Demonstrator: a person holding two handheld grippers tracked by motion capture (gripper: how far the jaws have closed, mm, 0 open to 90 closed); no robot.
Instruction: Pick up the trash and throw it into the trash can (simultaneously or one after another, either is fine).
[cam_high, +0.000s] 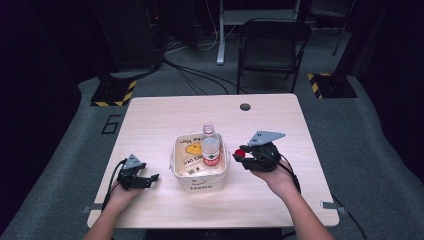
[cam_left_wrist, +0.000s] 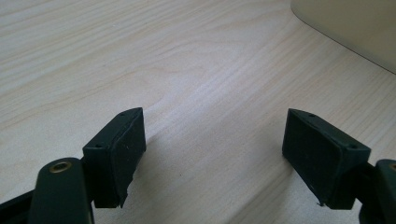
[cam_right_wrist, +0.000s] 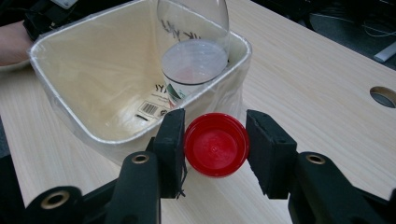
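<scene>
sitting clamped between the right tool's (cam_right_wrist: 215, 144) jaws, red cap (cam_right_wrist: 215, 144)

Red cap (cam_right_wrist: 216, 144) clamped beside uncapped bottle (cam_high: 211, 146) in bin (cam_high: 197, 184).

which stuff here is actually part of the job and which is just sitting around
Part of the job:
- red cap, gripped in the right claw
- open bottle, standing in the bin
- cream bin with a clear liner

Just lying about:
- left claw, open over bare table
- folding chair behind the table
- floor cables
</scene>
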